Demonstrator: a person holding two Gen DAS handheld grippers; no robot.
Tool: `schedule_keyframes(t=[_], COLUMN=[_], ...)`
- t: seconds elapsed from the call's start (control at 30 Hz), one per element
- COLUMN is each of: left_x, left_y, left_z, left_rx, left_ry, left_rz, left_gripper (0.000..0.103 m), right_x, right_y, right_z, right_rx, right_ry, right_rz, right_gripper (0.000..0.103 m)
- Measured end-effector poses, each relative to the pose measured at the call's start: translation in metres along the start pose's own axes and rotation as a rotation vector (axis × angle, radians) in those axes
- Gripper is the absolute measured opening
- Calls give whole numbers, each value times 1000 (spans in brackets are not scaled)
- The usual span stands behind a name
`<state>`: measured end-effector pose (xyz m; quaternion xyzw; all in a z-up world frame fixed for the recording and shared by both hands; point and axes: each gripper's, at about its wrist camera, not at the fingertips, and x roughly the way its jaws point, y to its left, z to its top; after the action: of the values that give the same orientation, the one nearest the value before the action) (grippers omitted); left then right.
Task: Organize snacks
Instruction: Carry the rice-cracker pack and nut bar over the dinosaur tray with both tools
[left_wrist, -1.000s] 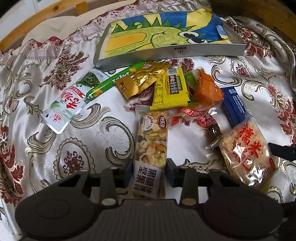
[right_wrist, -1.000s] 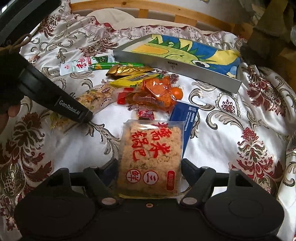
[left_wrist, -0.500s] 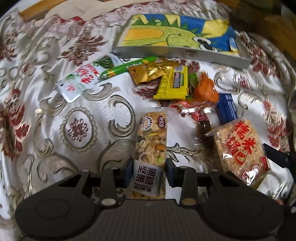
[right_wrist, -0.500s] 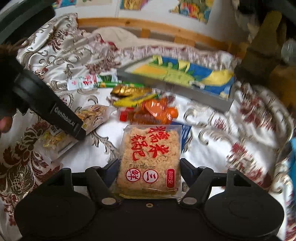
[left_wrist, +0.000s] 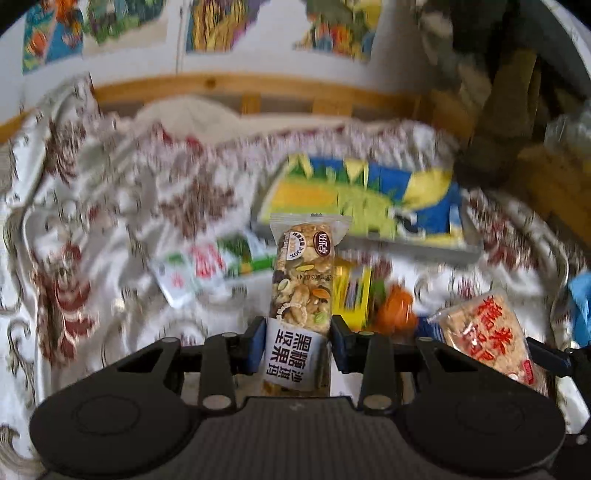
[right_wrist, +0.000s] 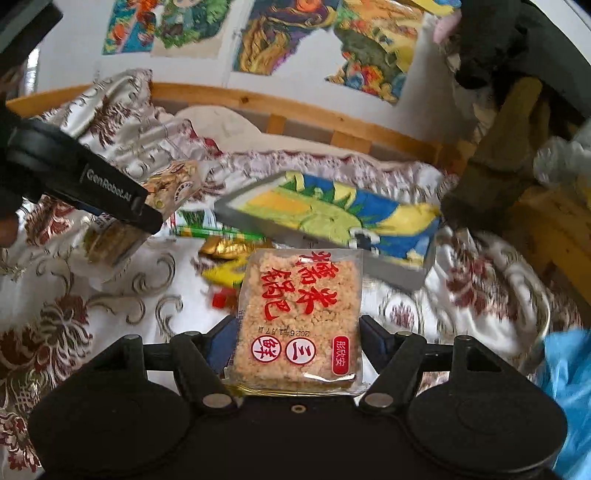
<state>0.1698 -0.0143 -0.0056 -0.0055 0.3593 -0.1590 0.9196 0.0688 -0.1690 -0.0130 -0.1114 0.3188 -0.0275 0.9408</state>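
Observation:
My left gripper (left_wrist: 297, 345) is shut on a nut bar (left_wrist: 301, 284) in clear wrap and holds it up off the cloth. My right gripper (right_wrist: 297, 343) is shut on a square rice cracker pack (right_wrist: 301, 314) with red writing, also lifted. That pack shows in the left wrist view (left_wrist: 487, 332) at the right. The left gripper with the nut bar (right_wrist: 173, 186) shows in the right wrist view at the left. A grey tray (left_wrist: 369, 199) with a cartoon dinosaur lining lies behind the snacks; it also shows in the right wrist view (right_wrist: 332, 218).
Loose snacks lie on the patterned satin cloth: a white-green pack (left_wrist: 199, 269), a yellow pack (left_wrist: 352, 295), an orange pack (left_wrist: 397, 310), a gold wrapper (right_wrist: 229, 245). A wooden bed rail (left_wrist: 236, 86) and a postered wall stand behind. A blue bag (right_wrist: 569, 387) is at the right.
Both grippers have lifted their snacks off the cloth and tilted up, so the views now show the wall. The nut bar and the rice cracker pack stay gripped.

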Motion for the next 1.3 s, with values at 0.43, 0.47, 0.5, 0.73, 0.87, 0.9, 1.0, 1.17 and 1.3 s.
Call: schedule_keyframes(t=[0.43,0.47,0.5,0.73,0.87,0.9,1.0,1.17,1.3], left_x=[74,85,96,180,223,231,252,273,285], left_y=[-37,-40,-44,-63,-71,-73,-74,-84,-93], left_z=[88,94,100,132,138,139,138,133,129], left_rx=[-13,-24,-35,-105,-109,-110,-110,-86,-55], left_ry=[-164,-166,-170,-125,-58,-46,-1,67,136], left_rz=[-44,-53,-57,-76,-48,-44,-52,-35,16], left_gripper=[40,40,40,40,40,40,40,40,40], right_x=[99,108,119,172,190,195,207,223,232], right_y=[-64,-68,-72,-100,-115,-118,-122,-124,-130], right_z=[70,72,73,83,87,87,86,82,80], right_rx=[-45,-49,-61,-61,-52,-46,-49,-57,-6], right_ry=[-206,-209,-212,-238,-211,-194,-145,-103,-26], right_rz=[-171,-186,-206,-245,-220,-202,-167,-153,-136], right_gripper=[72,72,72,72,72,72,72,72,72])
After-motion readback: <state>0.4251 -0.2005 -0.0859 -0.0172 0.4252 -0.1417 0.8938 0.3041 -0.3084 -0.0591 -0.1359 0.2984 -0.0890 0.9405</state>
